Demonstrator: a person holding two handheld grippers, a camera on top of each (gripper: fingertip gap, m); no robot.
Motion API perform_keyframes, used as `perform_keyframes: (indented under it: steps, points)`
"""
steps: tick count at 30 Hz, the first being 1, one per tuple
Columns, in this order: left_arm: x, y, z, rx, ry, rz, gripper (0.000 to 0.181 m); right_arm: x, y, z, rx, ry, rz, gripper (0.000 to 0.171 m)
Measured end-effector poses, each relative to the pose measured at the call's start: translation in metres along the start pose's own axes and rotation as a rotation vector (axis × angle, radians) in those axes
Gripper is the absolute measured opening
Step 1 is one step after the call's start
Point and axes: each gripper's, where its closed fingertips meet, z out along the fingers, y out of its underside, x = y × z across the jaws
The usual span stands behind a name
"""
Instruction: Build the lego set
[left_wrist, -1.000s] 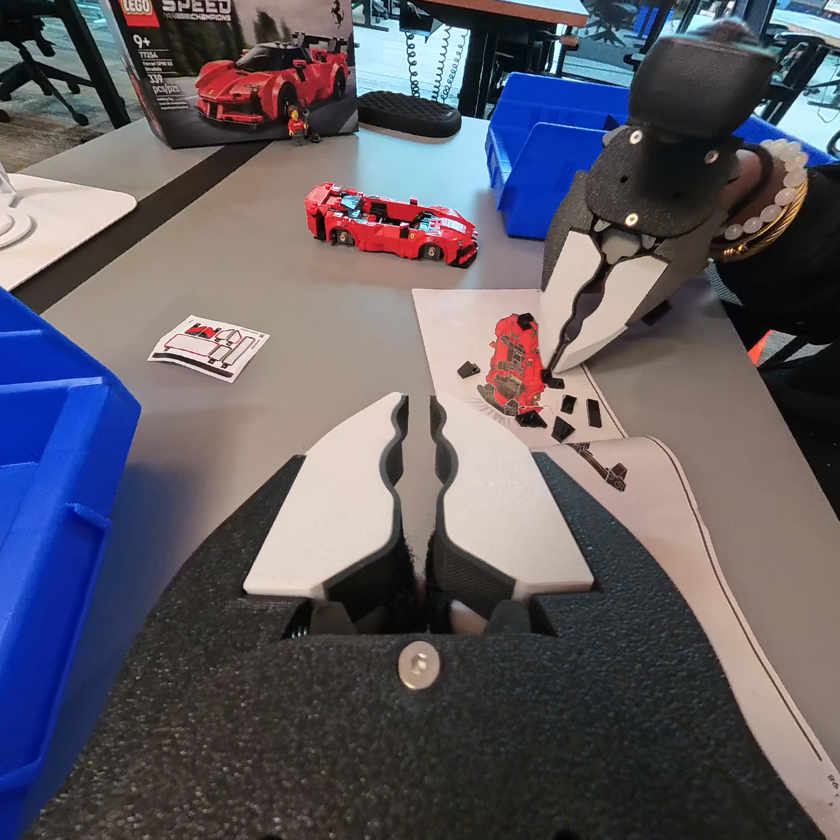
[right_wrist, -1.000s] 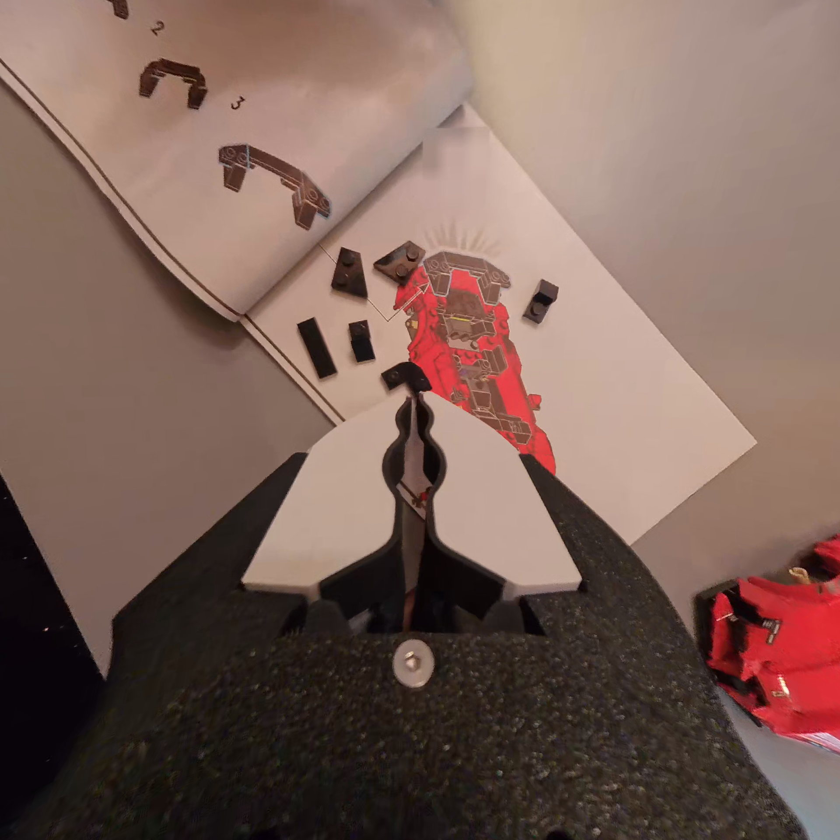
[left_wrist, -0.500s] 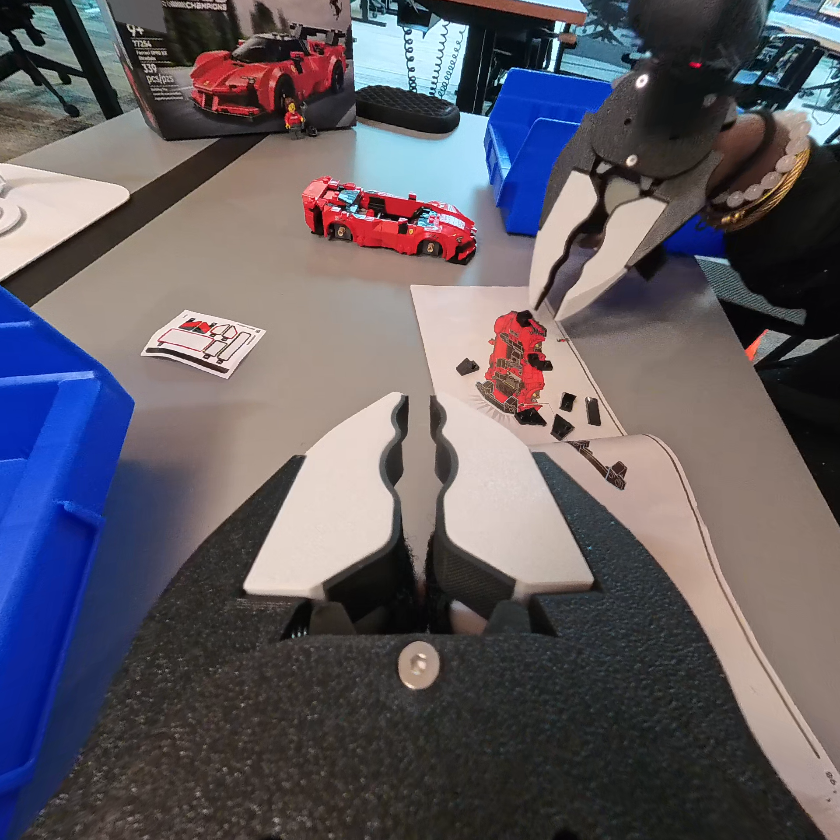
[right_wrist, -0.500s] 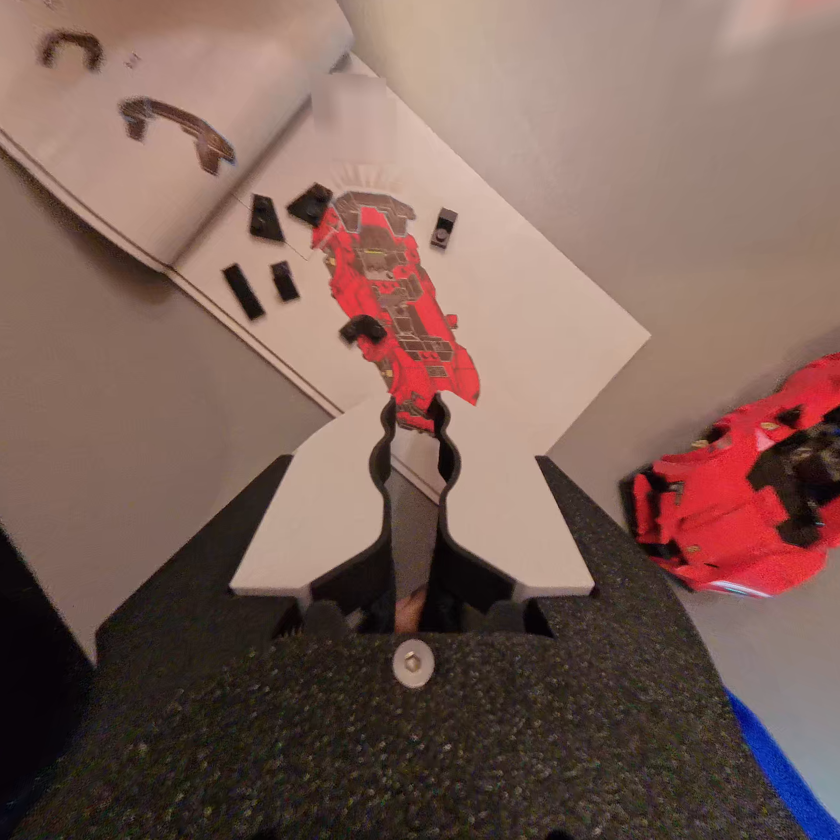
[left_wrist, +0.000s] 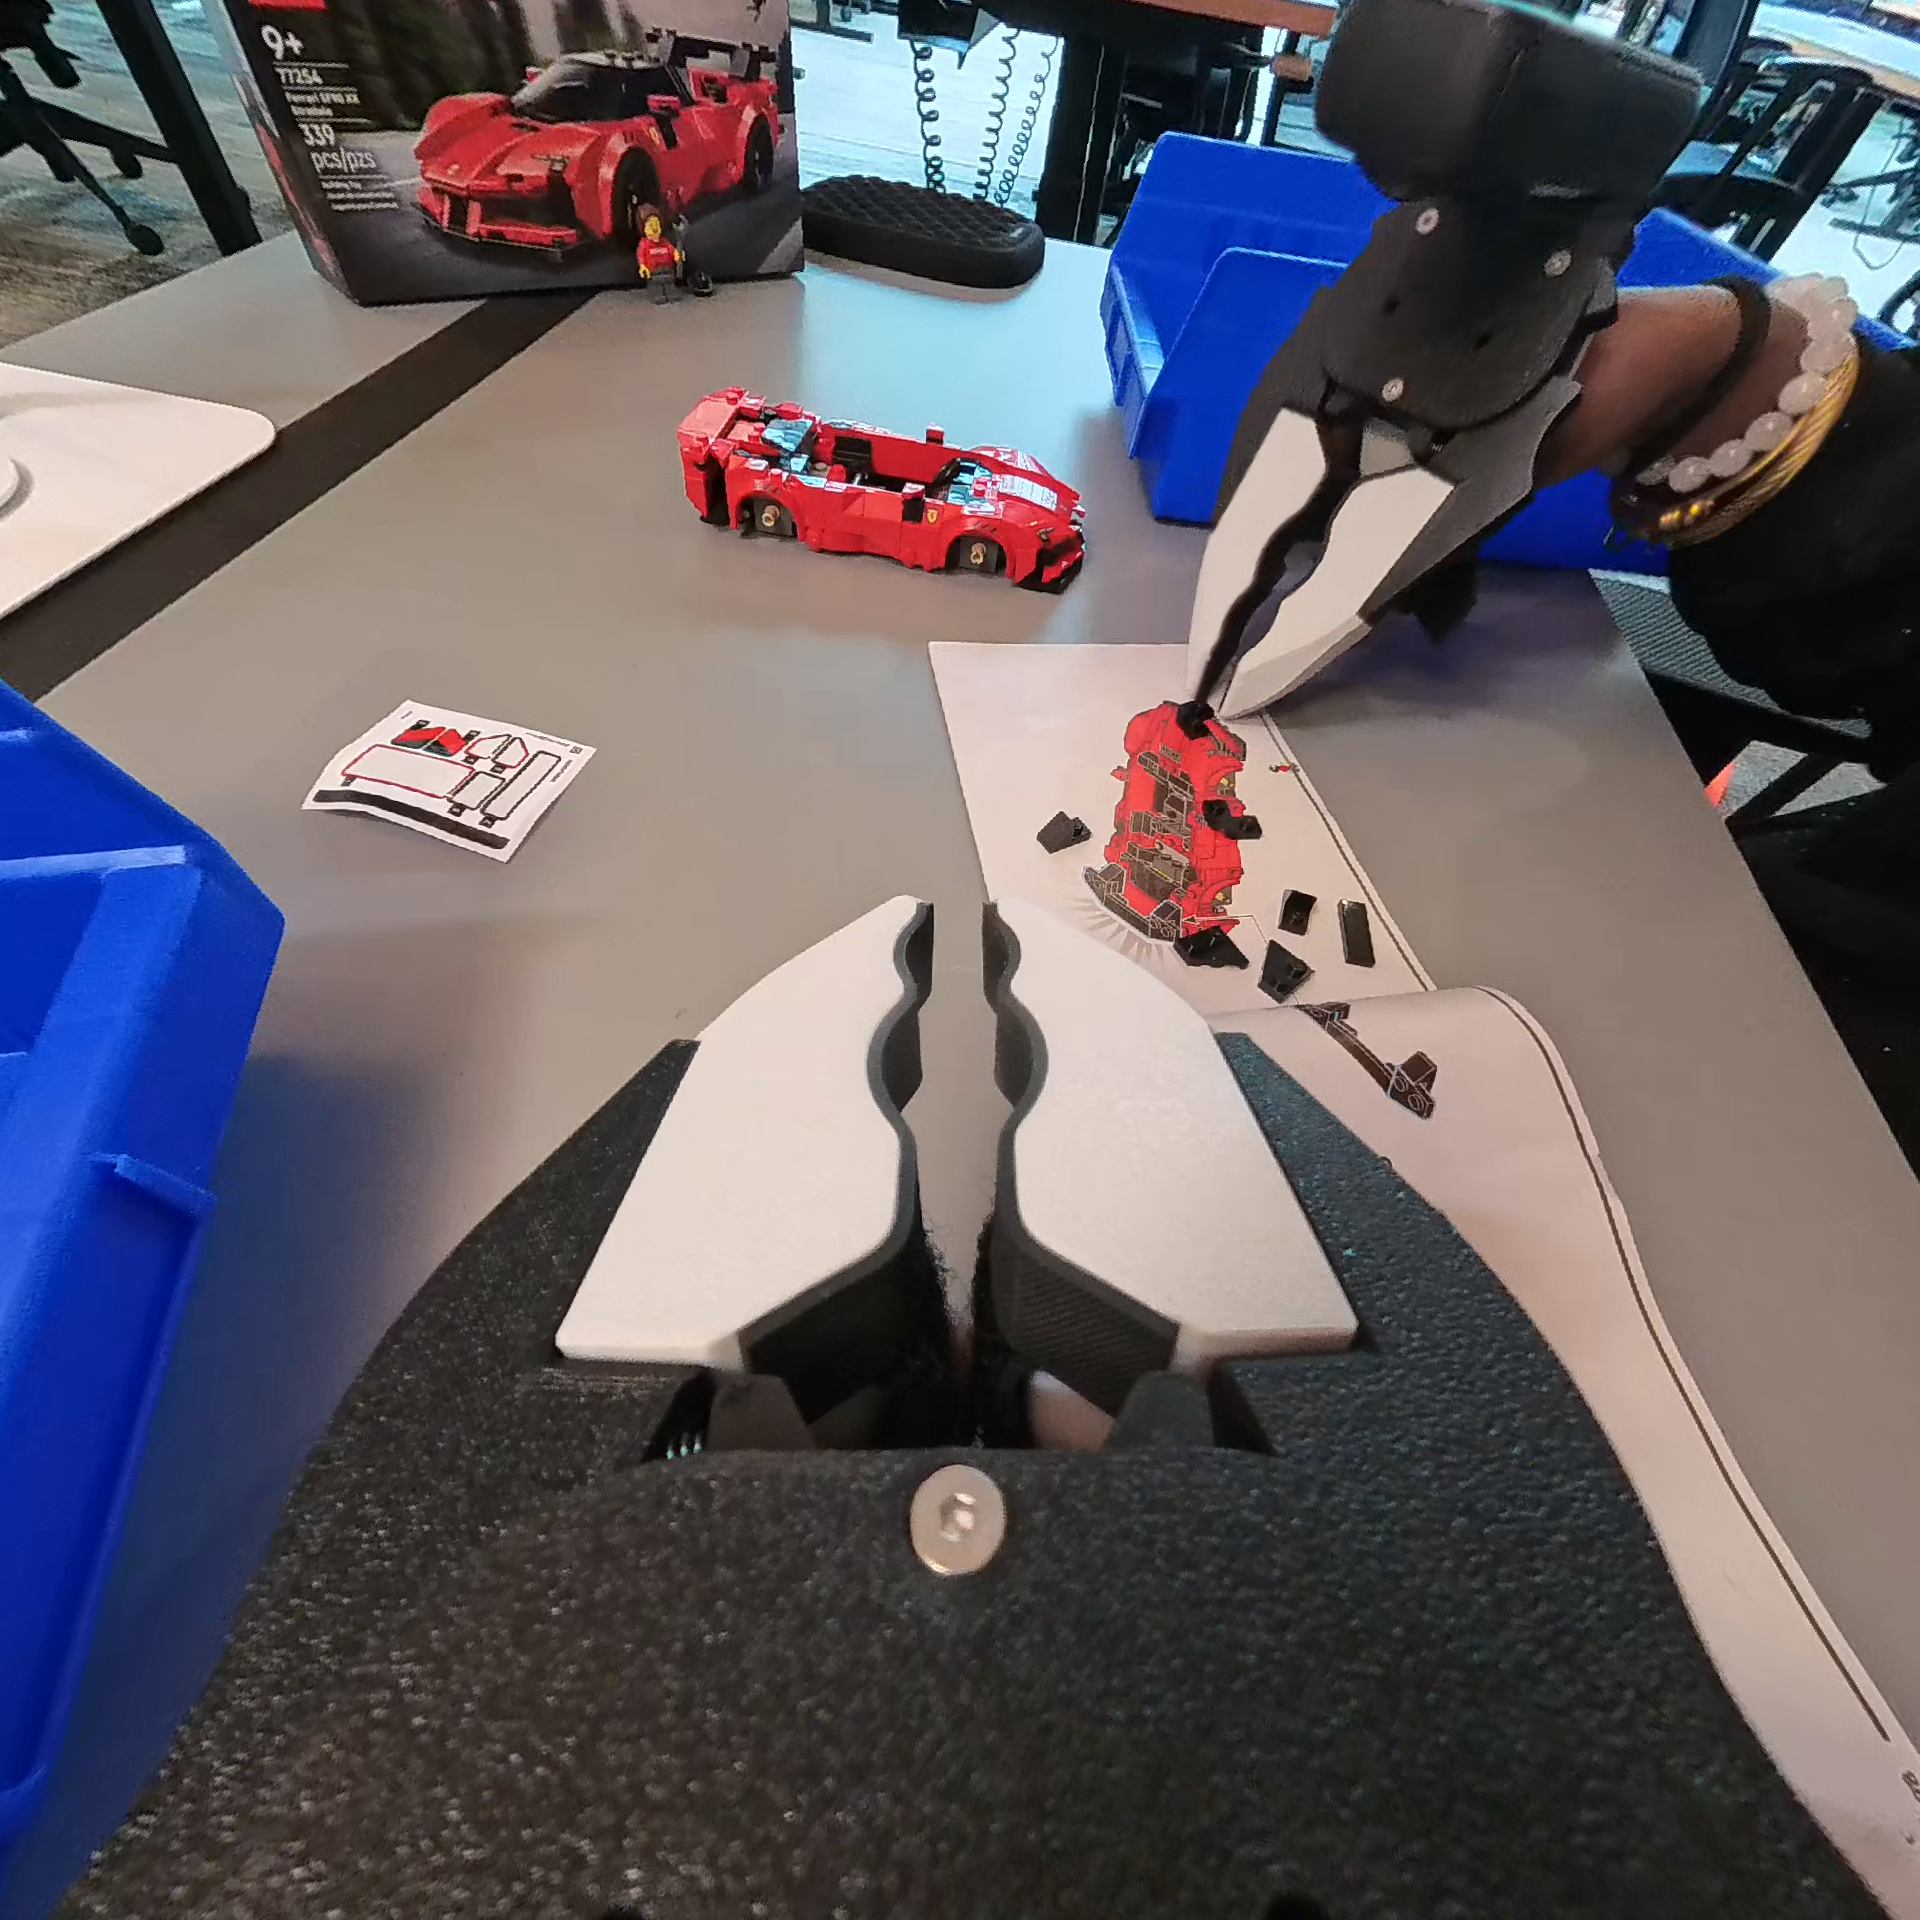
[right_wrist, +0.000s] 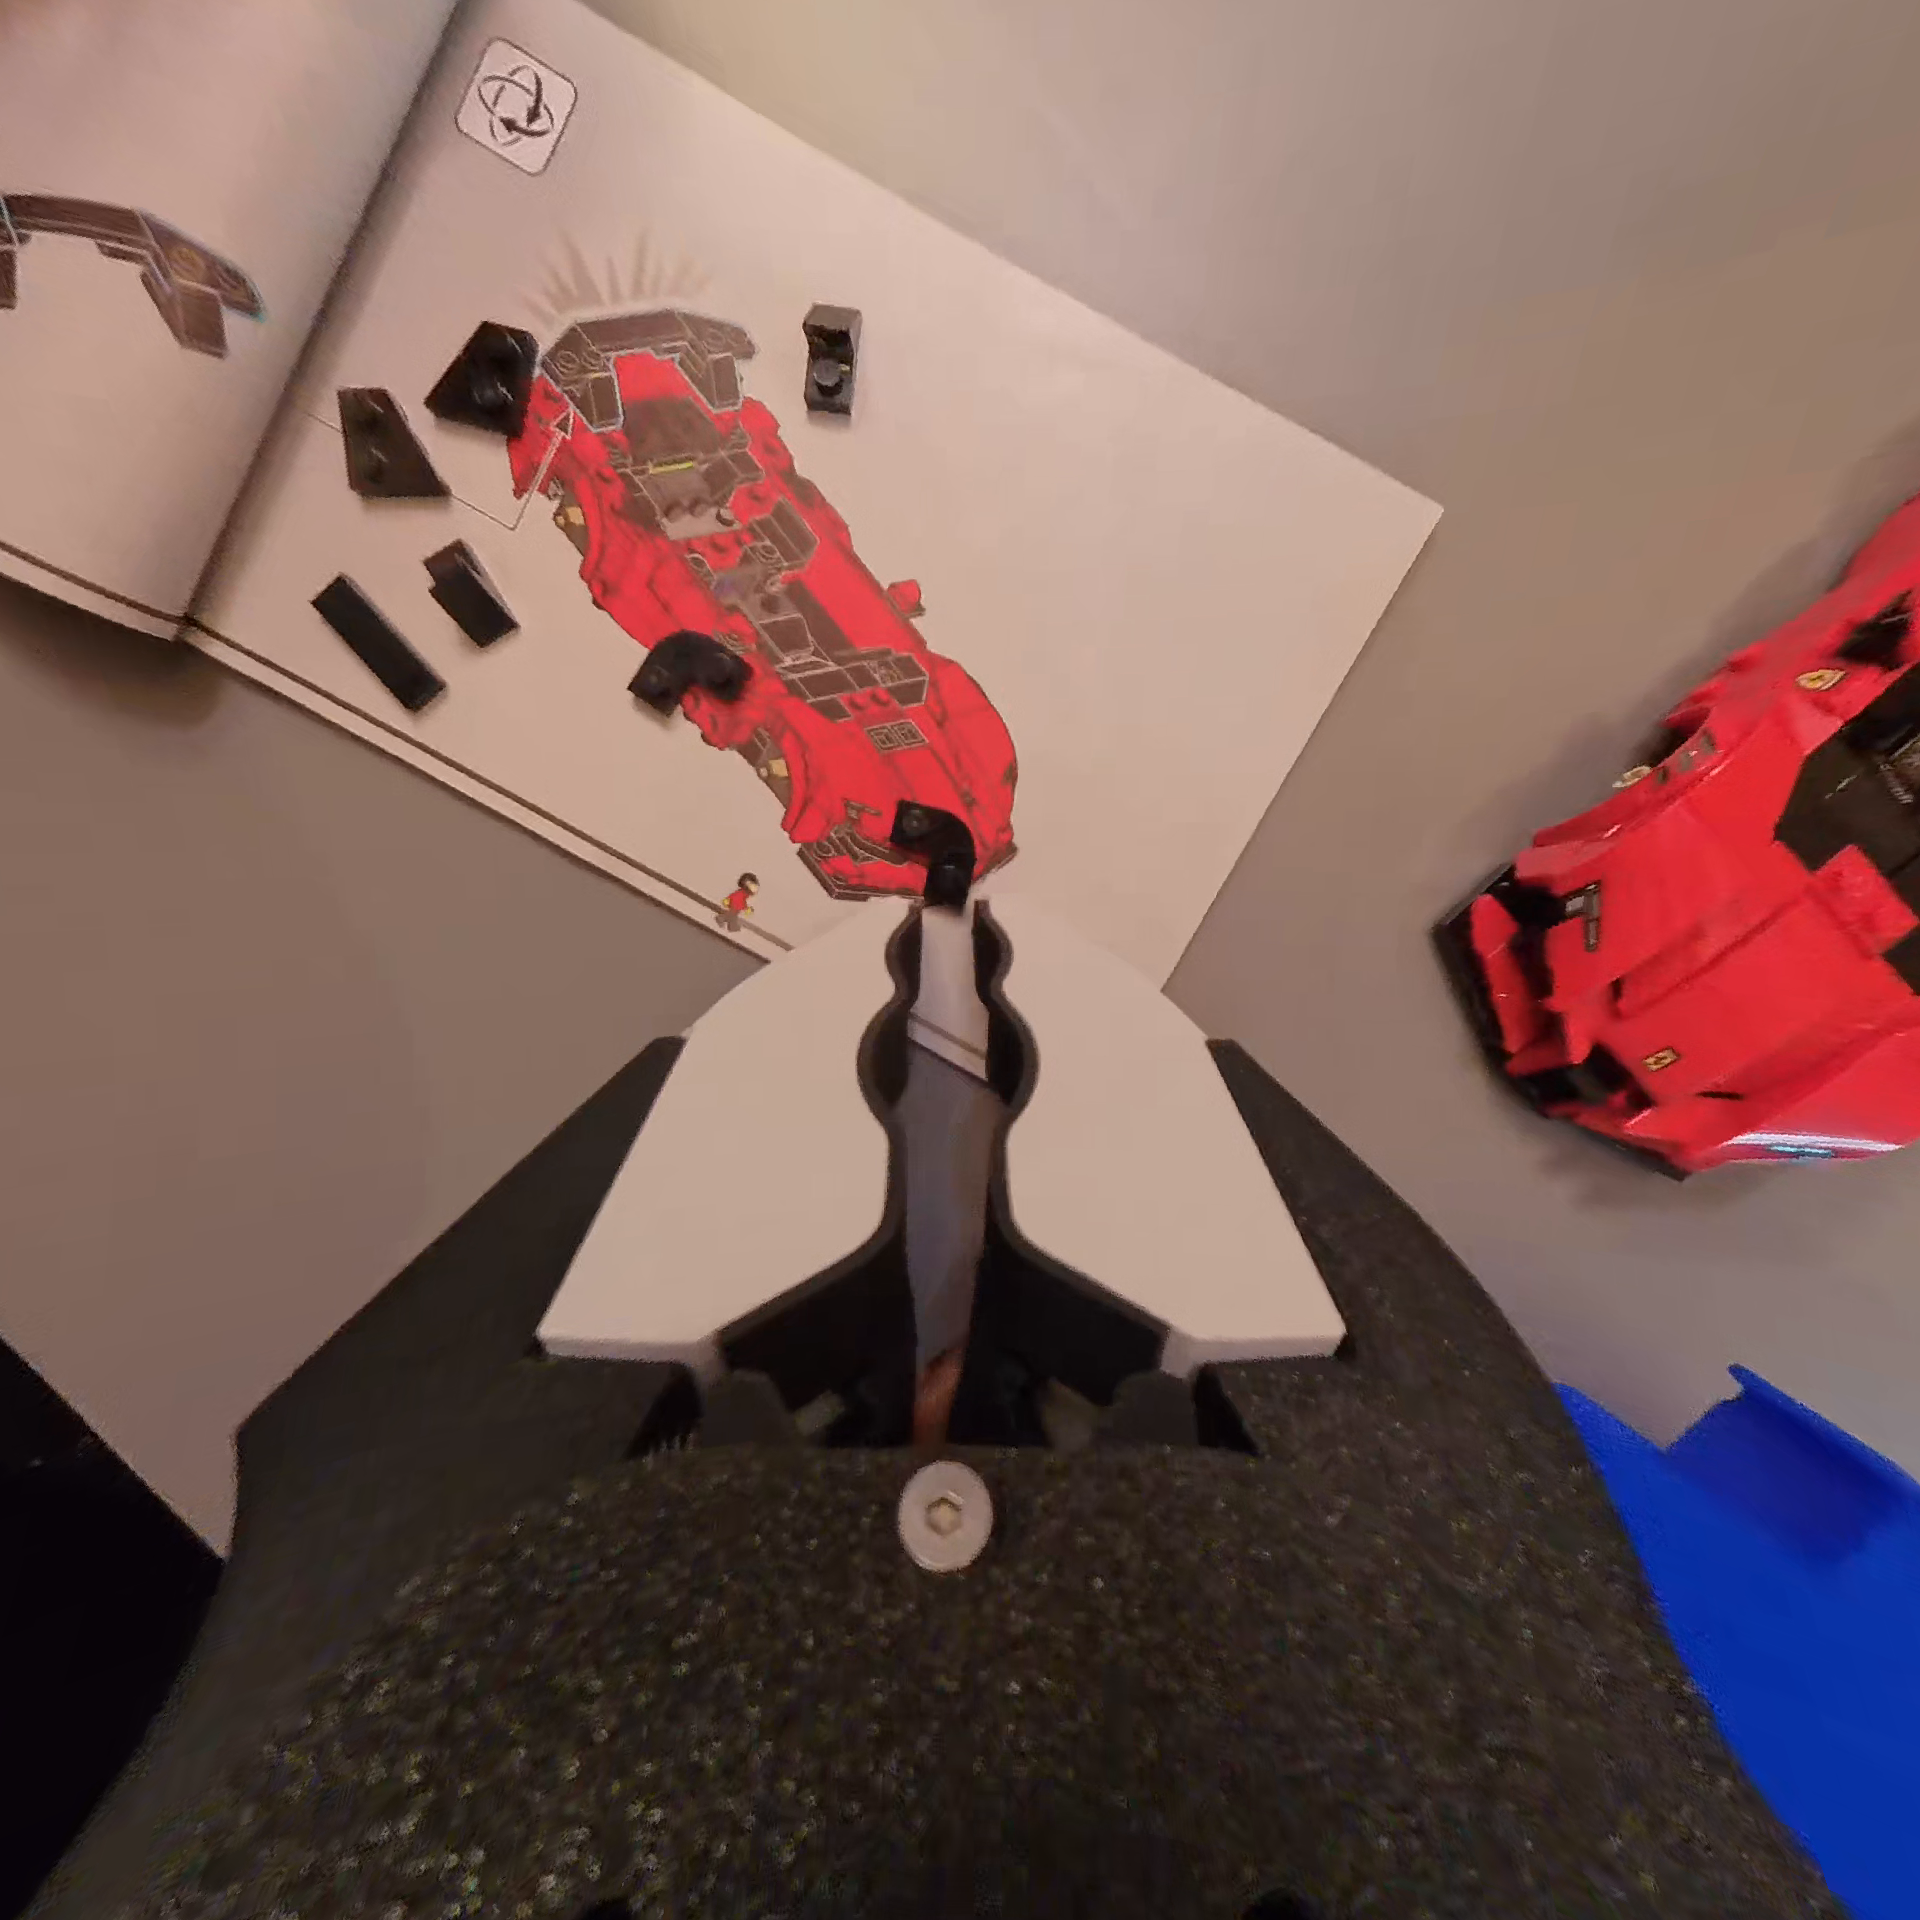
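Pinching black piece (right_wrist: 932, 854) near booklet (right_wrist: 1143, 540) edge, right hand-held gripper (right_wrist: 948, 909), left hand-held gripper (left_wrist: 956, 920) slightly apart

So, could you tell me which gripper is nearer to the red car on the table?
Right. The right gripper is down at the open booklet just beside the red car; the left gripper hangs farther back over bare table.
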Motion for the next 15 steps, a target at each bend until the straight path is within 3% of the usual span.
perform_keyframes:
  steps: [15]
  points:
    - [0.0001, 0.0016, 0.0008, -0.003, 0.006, -0.006, 0.009, -0.0067, -0.0068, 0.0035, 0.022, 0.017, 0.013, 0.010]
